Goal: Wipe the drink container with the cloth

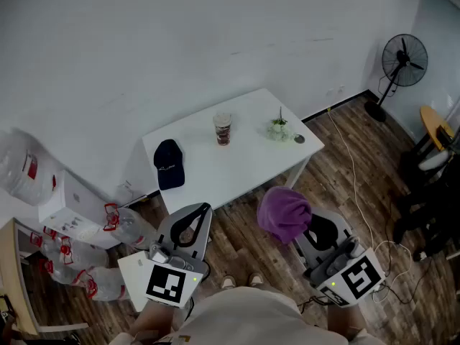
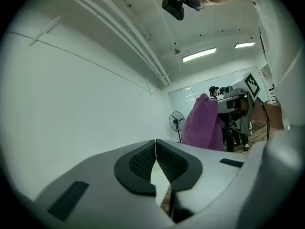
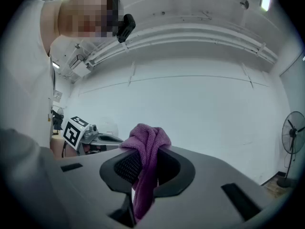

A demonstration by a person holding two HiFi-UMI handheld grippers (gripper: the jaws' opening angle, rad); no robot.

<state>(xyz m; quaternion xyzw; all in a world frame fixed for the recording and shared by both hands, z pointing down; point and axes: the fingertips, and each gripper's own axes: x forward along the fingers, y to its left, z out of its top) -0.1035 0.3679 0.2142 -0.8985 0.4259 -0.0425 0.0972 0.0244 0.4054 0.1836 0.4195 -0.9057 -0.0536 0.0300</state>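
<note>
A drink cup (image 1: 223, 129) with a pale lid stands upright near the middle of the white table (image 1: 237, 165). My right gripper (image 1: 300, 225) hangs below the table's front right corner, shut on a purple cloth (image 1: 284, 213) that bunches over its jaws. The right gripper view shows the cloth (image 3: 147, 161) pinched between the pads and draping down. My left gripper (image 1: 195, 218) is held near the table's front left edge, shut with nothing in it. In the left gripper view its jaws (image 2: 156, 157) meet, aimed up at the wall, with the purple cloth (image 2: 205, 123) off to the right.
A dark cap (image 1: 169, 164) lies on the table's left end. A small glass with a plant (image 1: 279, 127) and a little round object (image 1: 300, 139) sit at the right end. Water jugs (image 1: 86, 264) and boxes crowd the floor at left. A standing fan (image 1: 399, 70) is at the far right.
</note>
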